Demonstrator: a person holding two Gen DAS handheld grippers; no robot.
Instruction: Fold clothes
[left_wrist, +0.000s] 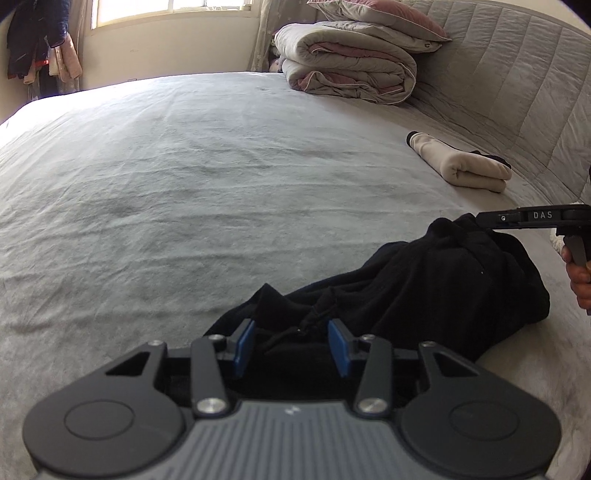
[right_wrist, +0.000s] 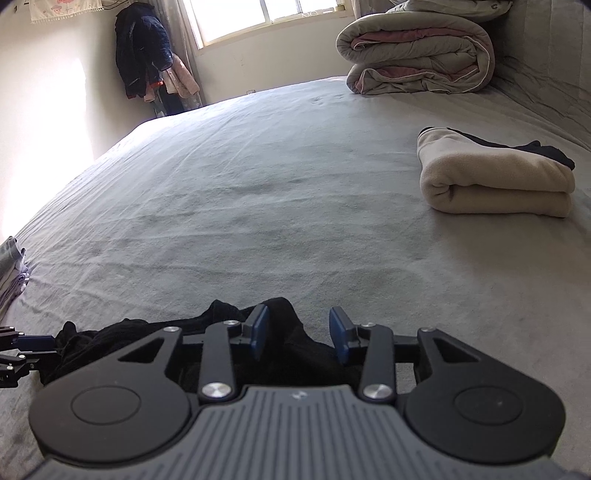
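Observation:
A crumpled black garment (left_wrist: 443, 280) with a drawstring lies on the grey bed near its front edge. My left gripper (left_wrist: 291, 336) is open, its blue pads on either side of the garment's drawstring end. My right gripper (right_wrist: 299, 328) is open over the garment's other end (right_wrist: 284, 332); black cloth lies between its pads. In the left wrist view the right gripper (left_wrist: 480, 219) comes in from the right at the garment's top. In the right wrist view the left gripper (right_wrist: 40, 341) shows at the left edge.
A folded cream garment (right_wrist: 495, 177) lies on the bed (right_wrist: 258, 184) to the right, also in the left wrist view (left_wrist: 469, 166). A rolled quilt and pillows (left_wrist: 351, 62) sit by the padded headboard (left_wrist: 517, 92). Folded cloth (right_wrist: 11, 269) lies at the left edge. Coats (right_wrist: 144, 48) hang near the window.

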